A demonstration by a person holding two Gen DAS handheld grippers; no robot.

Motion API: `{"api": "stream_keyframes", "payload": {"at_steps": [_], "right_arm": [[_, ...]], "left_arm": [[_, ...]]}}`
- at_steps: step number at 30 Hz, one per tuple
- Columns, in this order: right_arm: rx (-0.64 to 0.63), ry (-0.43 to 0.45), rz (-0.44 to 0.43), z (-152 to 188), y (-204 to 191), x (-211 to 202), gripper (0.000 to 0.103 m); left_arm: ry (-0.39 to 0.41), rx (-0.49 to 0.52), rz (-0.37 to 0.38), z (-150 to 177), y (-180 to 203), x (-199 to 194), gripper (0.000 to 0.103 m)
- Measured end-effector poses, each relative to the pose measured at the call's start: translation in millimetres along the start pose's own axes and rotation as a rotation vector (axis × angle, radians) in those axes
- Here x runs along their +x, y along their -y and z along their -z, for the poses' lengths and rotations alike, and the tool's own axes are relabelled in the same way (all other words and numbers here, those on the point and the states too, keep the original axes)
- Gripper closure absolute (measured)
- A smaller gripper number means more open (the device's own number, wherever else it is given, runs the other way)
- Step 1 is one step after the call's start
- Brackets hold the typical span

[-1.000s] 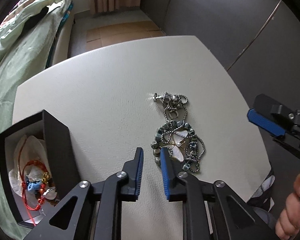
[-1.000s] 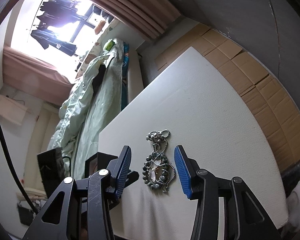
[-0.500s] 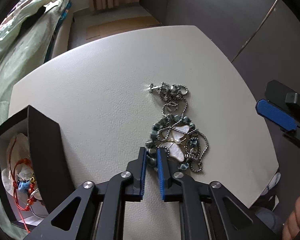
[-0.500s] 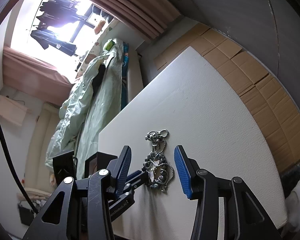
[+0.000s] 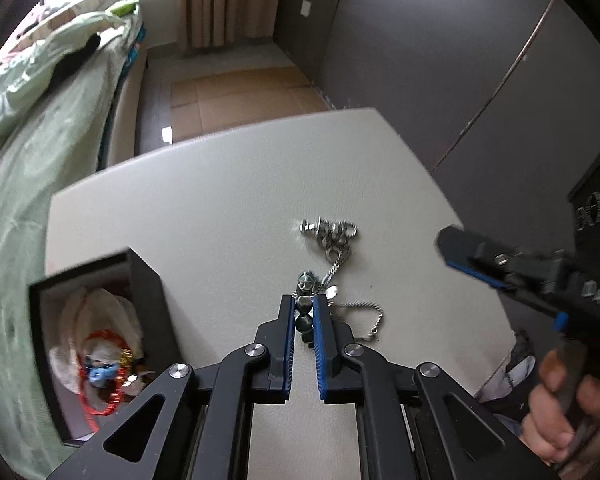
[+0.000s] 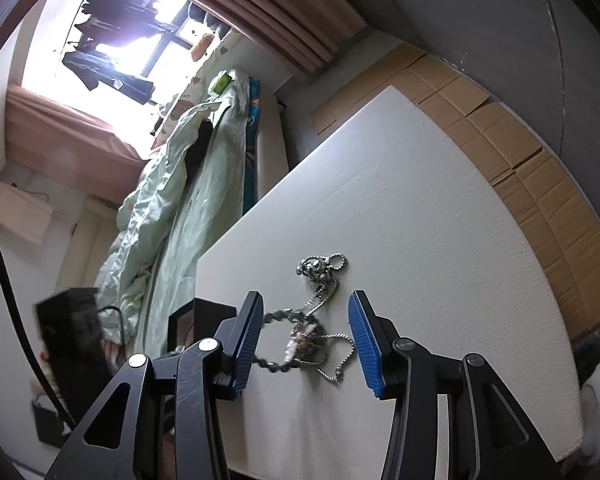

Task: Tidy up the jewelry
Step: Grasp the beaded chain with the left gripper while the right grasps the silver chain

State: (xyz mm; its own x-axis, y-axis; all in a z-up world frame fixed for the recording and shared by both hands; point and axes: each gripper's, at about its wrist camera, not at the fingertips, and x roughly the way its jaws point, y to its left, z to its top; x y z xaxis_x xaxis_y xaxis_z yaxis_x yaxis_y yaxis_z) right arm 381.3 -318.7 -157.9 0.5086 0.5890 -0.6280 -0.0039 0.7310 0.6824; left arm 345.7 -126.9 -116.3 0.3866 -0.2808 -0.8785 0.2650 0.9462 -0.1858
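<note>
The left claw (image 5: 304,312) pinches the bead bracelet (image 5: 305,318). The right claw (image 6: 306,336) is open. A black box (image 5: 100,336) sits at 9 o'clock on the table (image 5: 220,208).

Left wrist view: close above desk (image 5: 220,208), facing far edge, curtain beyond. Right wrist view: low over desk (image 6: 440,208), facing window, bed. Both share chain necklace (image 5: 334,236) (image 6: 320,268), desk.

Silver chain (image 5: 332,236), black box (image 5: 148,300), blue-padded fingers (image 5: 320,340), white table (image 5: 220,200).
</note>
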Motion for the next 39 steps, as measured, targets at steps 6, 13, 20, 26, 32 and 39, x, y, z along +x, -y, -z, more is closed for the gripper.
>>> {"api": "stream_keyframes", "payload": {"at_steps": [6,13,20,26,32,39], "right_arm": [[-0.008,-0.013,0.004,0.6,-3.0,4.0,0.057],[-0.024,-0.034,0.018,2.6,-7.4,11.5,0.057],[-0.025,-0.044,0.025,2.5,-10.3,16.4,0.057],[-0.028,-0.050,0.046,3.0,-11.8,21.9,0.057],[-0.077,-0.065,0.104,-2.0,-21.0,38.7,0.057],[-0.164,-0.088,0.184,-5.7,-34.4,61.1,0.057]], "left_arm": [[0.039,0.001,-0.007,-3.6,-1.3,-20.5,0.094],[0.078,-0.009,-0.003,-6.3,-5.3,-39.9,0.094],[0.131,0.011,-0.012,-11.7,-0.1,-66.9,0.094],[0.171,0.012,-0.027,-17.3,-4.7,-86.6,0.094],[0.197,-0.004,-0.044,-21.1,-16.1,-102.8,0.094],[0.218,-0.032,-0.063,-21.7,-31.3,-115.9,0.094]]}}
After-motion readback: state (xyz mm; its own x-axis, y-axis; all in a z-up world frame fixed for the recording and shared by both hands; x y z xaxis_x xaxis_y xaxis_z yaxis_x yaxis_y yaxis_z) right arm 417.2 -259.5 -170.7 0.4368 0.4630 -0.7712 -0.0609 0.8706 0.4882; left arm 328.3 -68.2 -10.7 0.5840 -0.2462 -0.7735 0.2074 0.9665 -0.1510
